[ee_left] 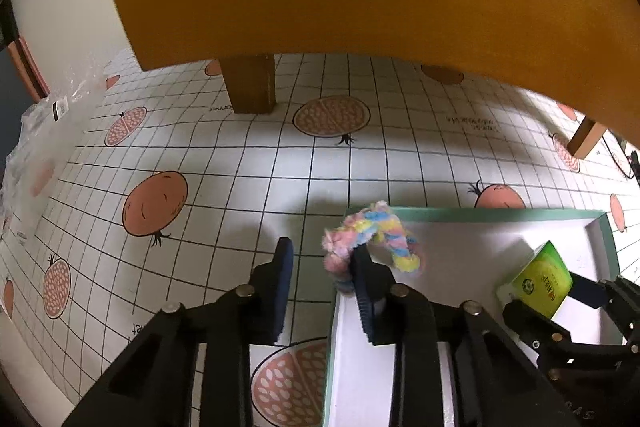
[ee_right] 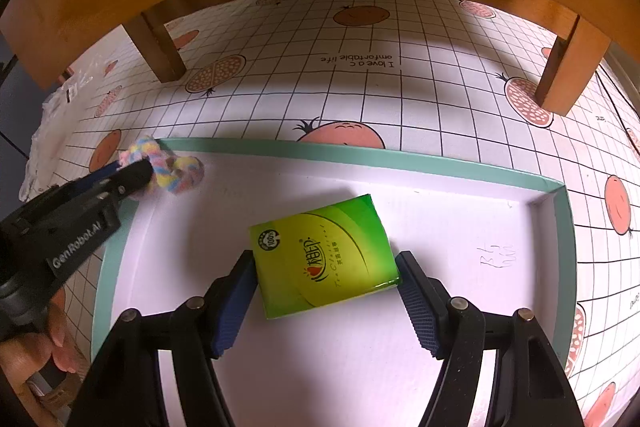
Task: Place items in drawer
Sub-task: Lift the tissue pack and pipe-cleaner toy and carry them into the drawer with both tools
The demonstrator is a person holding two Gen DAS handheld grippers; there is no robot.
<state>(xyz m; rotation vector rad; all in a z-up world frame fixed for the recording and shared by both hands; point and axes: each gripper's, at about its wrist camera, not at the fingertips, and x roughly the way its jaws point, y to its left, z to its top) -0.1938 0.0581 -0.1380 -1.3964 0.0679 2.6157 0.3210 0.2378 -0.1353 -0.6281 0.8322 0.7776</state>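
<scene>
Already both items sit inside the drawer [ee_right: 560,227]: the green tissue pack [ee_right: 324,255] lies between the spread right claw [ee_right: 326,301], the pastel rope toy [ee_right: 176,171] at 10 o'clock beside the spread left claw [ee_left: 320,291].

Left gripper [ee_left: 320,263]: jaws spread wide, nothing between the pads; seen from the right wrist, angled in from the left, a hand [ee_right: 28,351] gripping its handle. Right gripper [ee_right: 326,291]: jaws apart, pads just off either side of a pack, not pressing it.
</scene>
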